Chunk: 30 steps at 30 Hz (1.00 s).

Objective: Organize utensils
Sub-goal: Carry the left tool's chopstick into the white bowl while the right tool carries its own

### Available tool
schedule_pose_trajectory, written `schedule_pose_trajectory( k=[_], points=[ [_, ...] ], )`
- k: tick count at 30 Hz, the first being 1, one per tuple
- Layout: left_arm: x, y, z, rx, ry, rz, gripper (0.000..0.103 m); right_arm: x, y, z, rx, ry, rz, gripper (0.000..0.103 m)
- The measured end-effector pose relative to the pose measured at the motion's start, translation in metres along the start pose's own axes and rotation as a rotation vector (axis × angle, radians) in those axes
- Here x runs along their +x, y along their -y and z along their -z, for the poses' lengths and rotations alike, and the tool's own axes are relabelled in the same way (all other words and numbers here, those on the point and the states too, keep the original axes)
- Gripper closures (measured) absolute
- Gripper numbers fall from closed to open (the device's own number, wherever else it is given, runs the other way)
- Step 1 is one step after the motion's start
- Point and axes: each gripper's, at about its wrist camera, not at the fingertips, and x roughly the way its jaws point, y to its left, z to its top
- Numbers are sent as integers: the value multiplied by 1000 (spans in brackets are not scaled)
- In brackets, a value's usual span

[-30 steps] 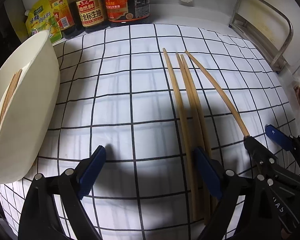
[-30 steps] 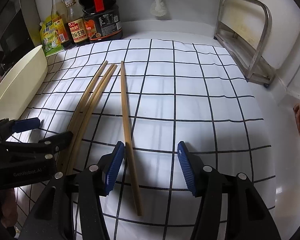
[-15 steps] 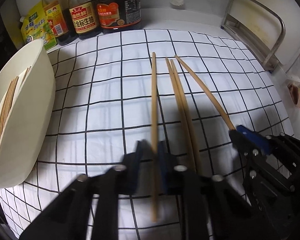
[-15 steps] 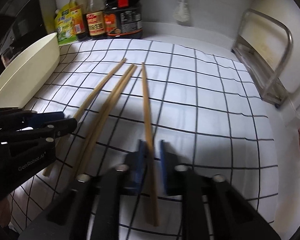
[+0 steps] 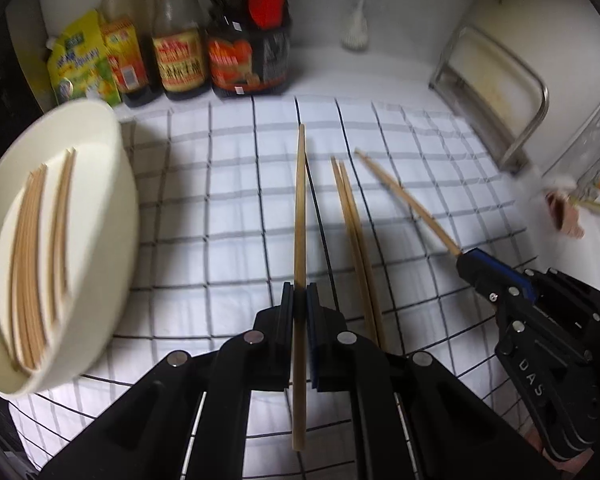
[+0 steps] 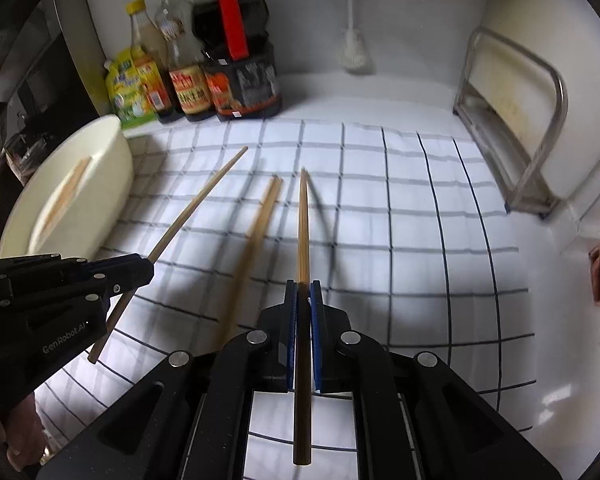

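Each gripper lifted one chopstick above the checked cloth.

The surface (image 6: 380,96), white, carried a checked cloth (image 5: 228,208); a cream bowl (image 5: 112,184) with chopsticks sat at the cloth's left edge, sauce bottles (image 6: 204,80) at its far left corner, a metal rack (image 6: 516,136) at right. The left gripper (image 5: 300,300) had its fingers clamped on a chopstick (image 5: 300,208), the right gripper (image 6: 303,300) likewise on another chopstick (image 6: 303,232), both raised higher than half a second before. A loose pair (image 5: 354,232) lay mid-cloth.
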Motion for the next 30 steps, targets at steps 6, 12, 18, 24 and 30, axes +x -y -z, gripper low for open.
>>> schedule_pose_trajectory(
  k=[6, 12, 18, 24, 30],
  points=[
    [-44, -32, -21, -33, 86, 4, 96, -26, -37, -31, -26, 72, -33, 97],
    [-78, -86, -29, -86, 147, -42, 96, -30, -96, -65, -83, 132, -95, 97],
    [-91, -157, -23, -161, 161, -118, 96, -9, -161, -84, -149, 131, -175, 97],
    [-81, -225, -8, -225, 115, -170, 96, 26, -225, -94, -196, 84, -234, 97],
    [-59, -257, 7, -248, 56, -182, 96, 61, -264, -91, -213, 18, -217, 97]
  ],
)
